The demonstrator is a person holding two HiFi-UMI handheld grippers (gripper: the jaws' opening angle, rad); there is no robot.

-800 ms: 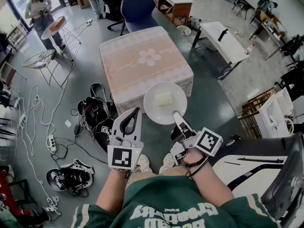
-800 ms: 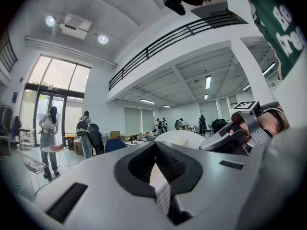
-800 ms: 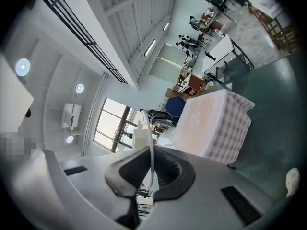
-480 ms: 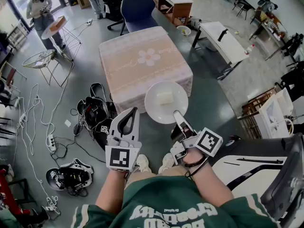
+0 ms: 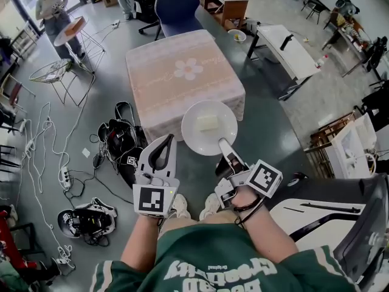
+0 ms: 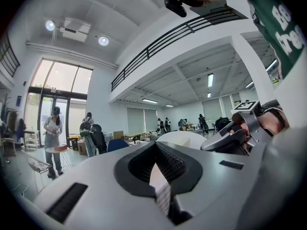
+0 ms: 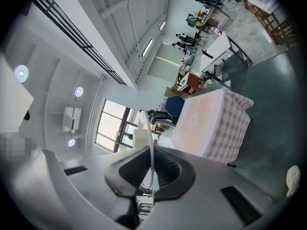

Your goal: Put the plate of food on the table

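Mid-carry: right tongs (image 5: 221,143) clamped on plate (image 5: 200,140) rim, left tongs (image 5: 166,140) together, probably empty; next, reach ahead onto the worktop (image 5: 164,84).

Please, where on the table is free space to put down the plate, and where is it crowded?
The whole top of the square table with the pale pink cloth is bare, from the blue chair at its far edge to the near edge by the white round plate. Crowded: the floor at its left, with black bags and cables.
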